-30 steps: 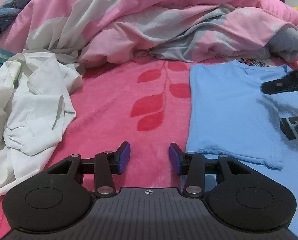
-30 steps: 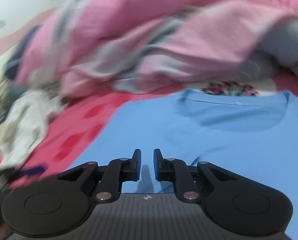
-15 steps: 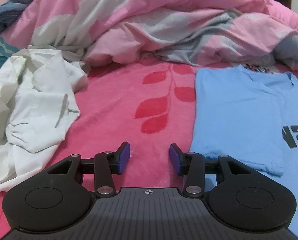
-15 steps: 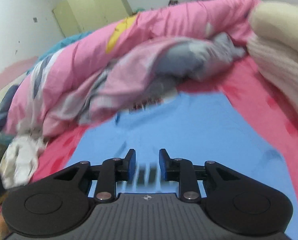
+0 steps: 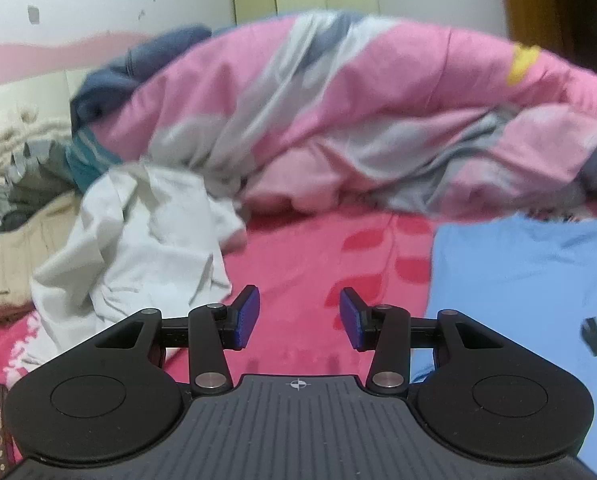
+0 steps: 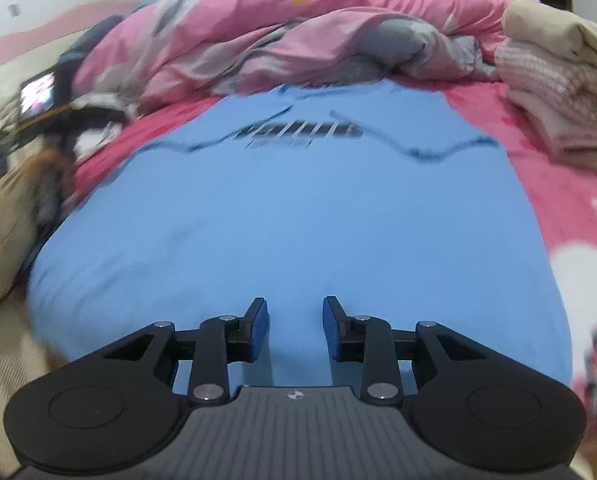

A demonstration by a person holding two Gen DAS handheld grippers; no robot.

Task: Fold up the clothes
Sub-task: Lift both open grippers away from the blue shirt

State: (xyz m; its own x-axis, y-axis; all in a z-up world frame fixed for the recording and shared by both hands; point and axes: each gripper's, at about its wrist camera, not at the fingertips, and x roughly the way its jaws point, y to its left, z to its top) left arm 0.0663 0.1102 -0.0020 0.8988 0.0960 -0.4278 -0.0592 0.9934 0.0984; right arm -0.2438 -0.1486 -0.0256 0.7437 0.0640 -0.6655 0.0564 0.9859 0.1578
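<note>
Blue cotton fills the right wrist view: a T-shirt (image 6: pixel 282 208) lies flat, print up, on a pink blanket (image 5: pixel 318 264), its sleeves apparently already turned in. The right gripper (image 6: pixel 295 330) hovers low over the hem end, jaws moderately apart and holding nothing. The left gripper (image 5: pixel 299 318), wide and empty too, is levelled above bare blanket between the shirt's side edge and a crumpled white garment (image 5: pixel 138 240) (unfolded, it seems). The fold looks midway; the next move likely calls for both grippers to pinch the hem corners and carry them toward the collar.
</note>
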